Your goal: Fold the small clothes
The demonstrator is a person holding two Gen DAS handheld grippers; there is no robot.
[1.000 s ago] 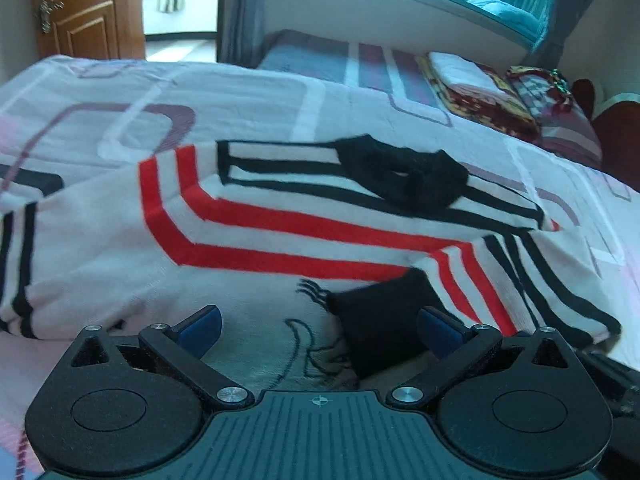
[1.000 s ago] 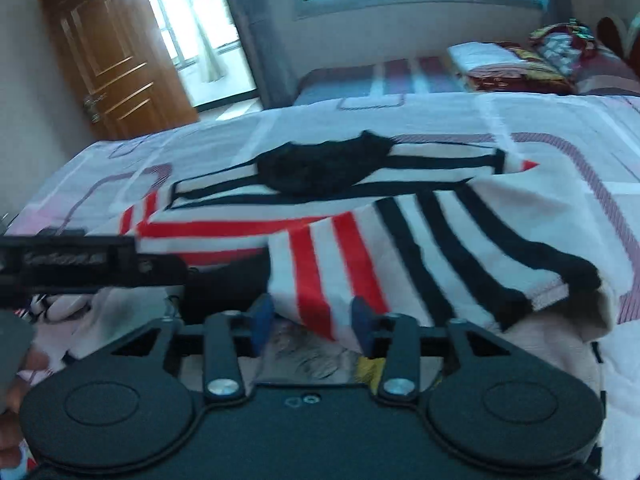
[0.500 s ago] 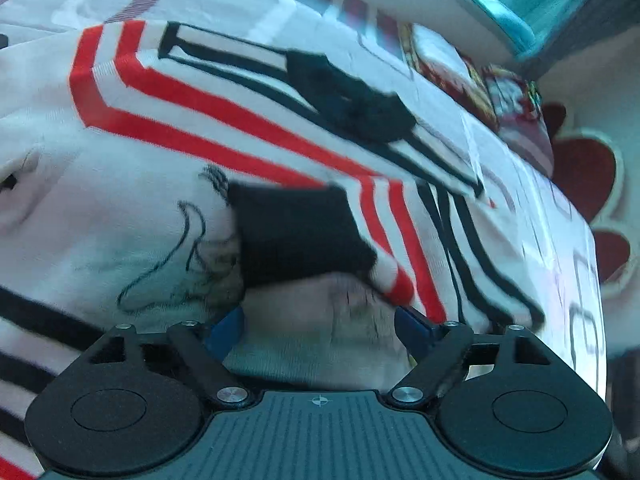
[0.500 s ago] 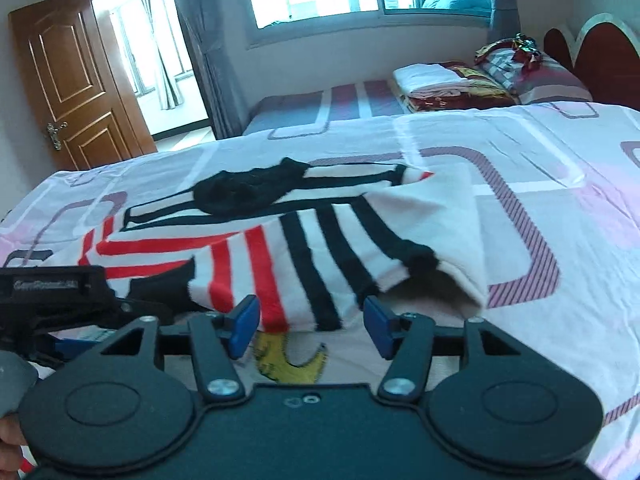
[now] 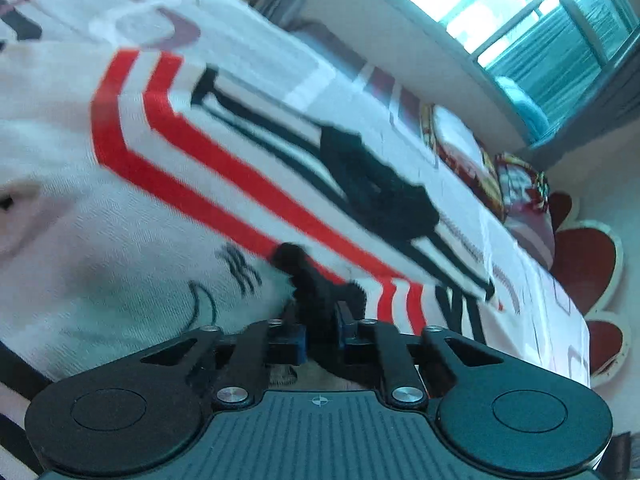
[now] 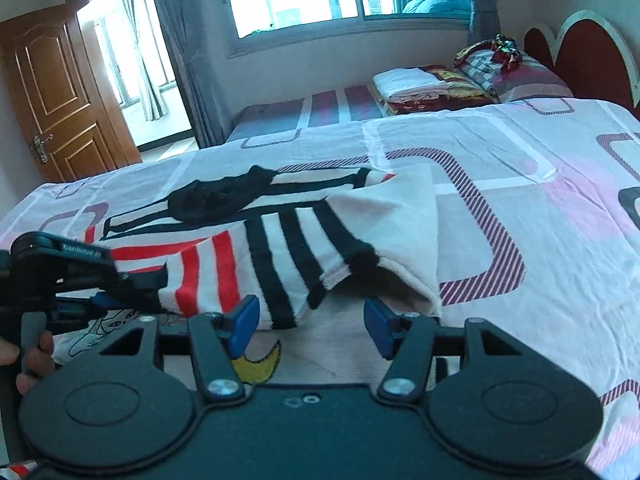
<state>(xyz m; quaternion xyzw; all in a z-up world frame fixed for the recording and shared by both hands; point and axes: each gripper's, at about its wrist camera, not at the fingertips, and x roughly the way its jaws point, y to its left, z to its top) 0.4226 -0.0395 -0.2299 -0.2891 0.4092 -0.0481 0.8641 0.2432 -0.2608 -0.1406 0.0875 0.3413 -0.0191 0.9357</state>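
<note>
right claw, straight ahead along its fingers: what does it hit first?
Probably the folded-over striped sleeve of the sweater, lying just past the open right claw; its edge sits almost between the blue pads. Depth is unclear.

White sweater (image 6: 304,240) with red and black stripes lies on bed, sleeve folded across.

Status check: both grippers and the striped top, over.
Left gripper just closed, shut on the black cuff. Right gripper open, nothing between the pads. Striped top on the bed, sleeve folded across. Nothing in the way.
</note>
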